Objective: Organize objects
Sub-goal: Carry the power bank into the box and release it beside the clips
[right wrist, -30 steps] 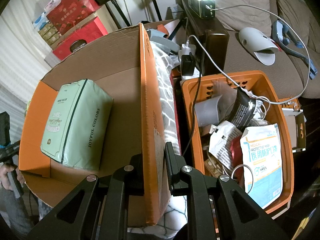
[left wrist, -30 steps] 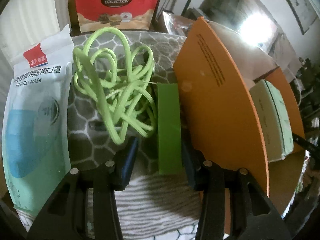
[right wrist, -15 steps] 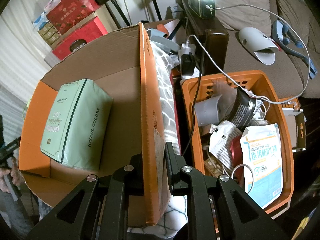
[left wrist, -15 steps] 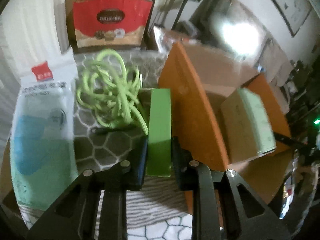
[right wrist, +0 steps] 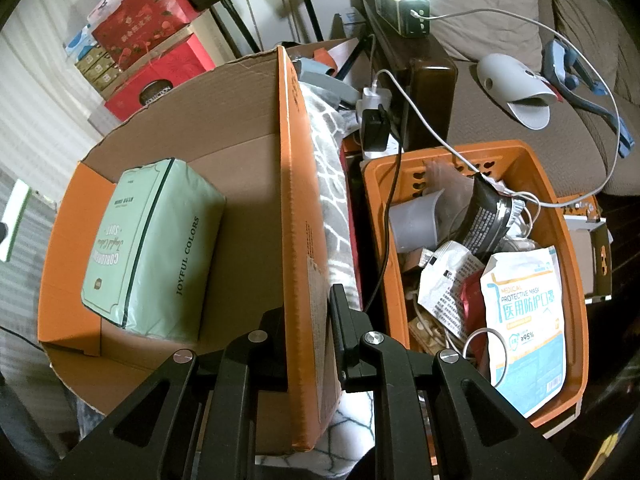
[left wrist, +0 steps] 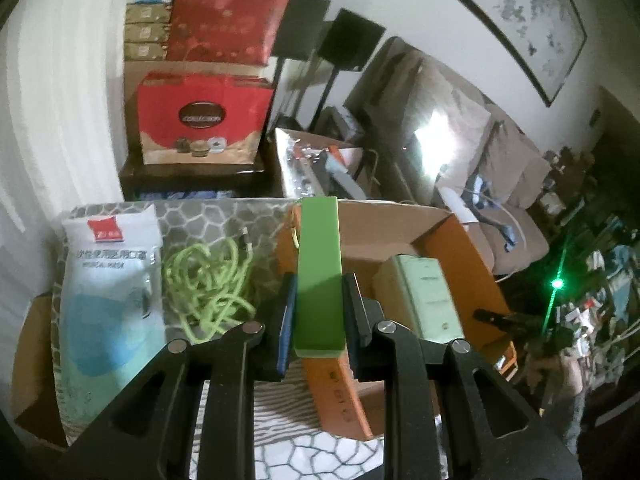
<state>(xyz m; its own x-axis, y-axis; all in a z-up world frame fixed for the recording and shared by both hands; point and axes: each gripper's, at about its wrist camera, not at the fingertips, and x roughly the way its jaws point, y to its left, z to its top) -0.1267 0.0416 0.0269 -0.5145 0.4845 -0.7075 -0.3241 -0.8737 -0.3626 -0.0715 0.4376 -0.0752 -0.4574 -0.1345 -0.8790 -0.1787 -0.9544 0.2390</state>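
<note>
Now the left tongs (left wrist: 319,312) grip the green block (left wrist: 320,272); right tongs (right wrist: 308,336) clamp the box flap (right wrist: 298,240); next, probably, lowering it beside the tissue pack (right wrist: 152,240).

It was a home living room, cluttered. A brown sofa (left wrist: 460,120) ran toward two o'clock beneath a framed painting (left wrist: 516,20) on the wall. At twelve o'clock red gift boxes (left wrist: 204,120) were stacked on a dark cabinet. An orange basket (right wrist: 576,300) of household oddments sat beside the sofa, and charger cables (right wrist: 440,136) trailed across it.
</note>
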